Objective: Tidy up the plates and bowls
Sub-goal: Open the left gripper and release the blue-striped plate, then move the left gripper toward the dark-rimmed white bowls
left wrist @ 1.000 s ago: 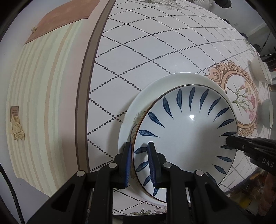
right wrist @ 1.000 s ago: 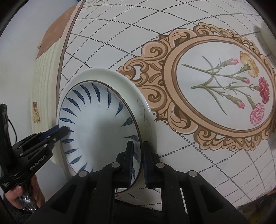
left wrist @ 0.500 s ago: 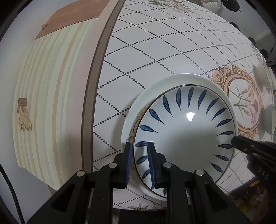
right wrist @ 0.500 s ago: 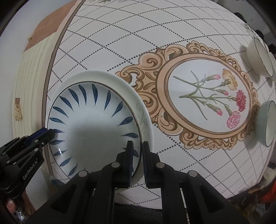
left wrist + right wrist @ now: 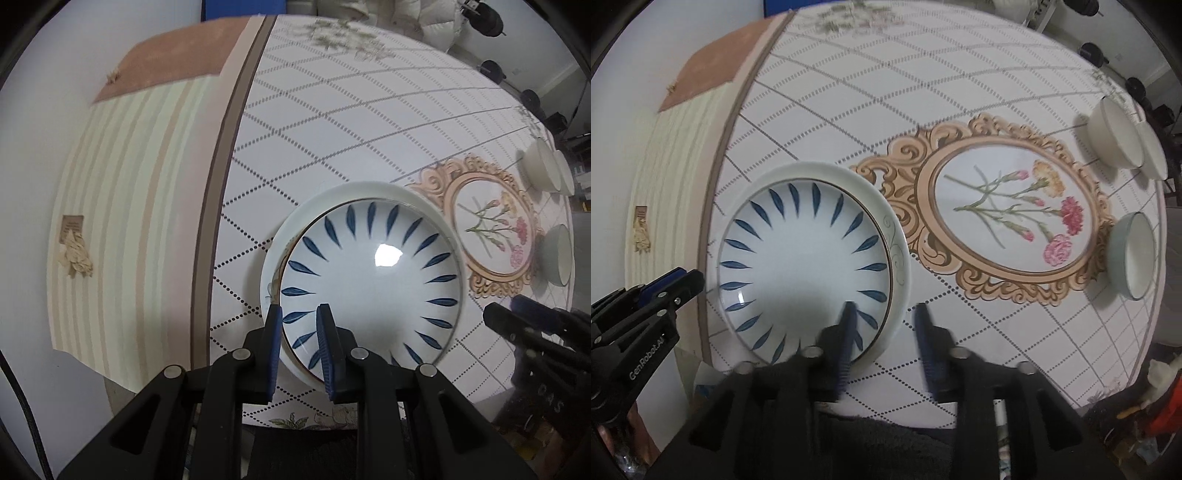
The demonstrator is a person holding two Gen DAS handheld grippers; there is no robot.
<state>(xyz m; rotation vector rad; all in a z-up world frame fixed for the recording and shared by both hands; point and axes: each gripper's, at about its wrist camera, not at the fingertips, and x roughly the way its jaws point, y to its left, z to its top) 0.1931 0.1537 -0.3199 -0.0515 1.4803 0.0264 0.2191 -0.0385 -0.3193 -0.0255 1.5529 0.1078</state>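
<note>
A blue-leaf plate (image 5: 369, 291) (image 5: 805, 266) lies stacked on a larger white plate (image 5: 369, 190) (image 5: 894, 236) at the near left of the table. My left gripper (image 5: 299, 339) straddles the stack's near-left rim with its jaws slightly apart, not clamped. It shows from the side in the right wrist view (image 5: 683, 282). My right gripper (image 5: 884, 332) is open, its left finger over the blue-leaf plate's rim and its right finger over the cloth. It shows at the right of the left wrist view (image 5: 509, 314).
Two cream bowls (image 5: 1115, 136) stand side by side at the far right edge, and a pale green bowl (image 5: 1134, 254) nearer on the right. A flower medallion (image 5: 1008, 214) is printed on the tablecloth between them and the plates. The table edge (image 5: 207, 229) runs along the left.
My right gripper has let go of the plates' rim and opened wide. Both grippers have drawn back and up. My left gripper's jaws have parted a little. The plates lie still.
</note>
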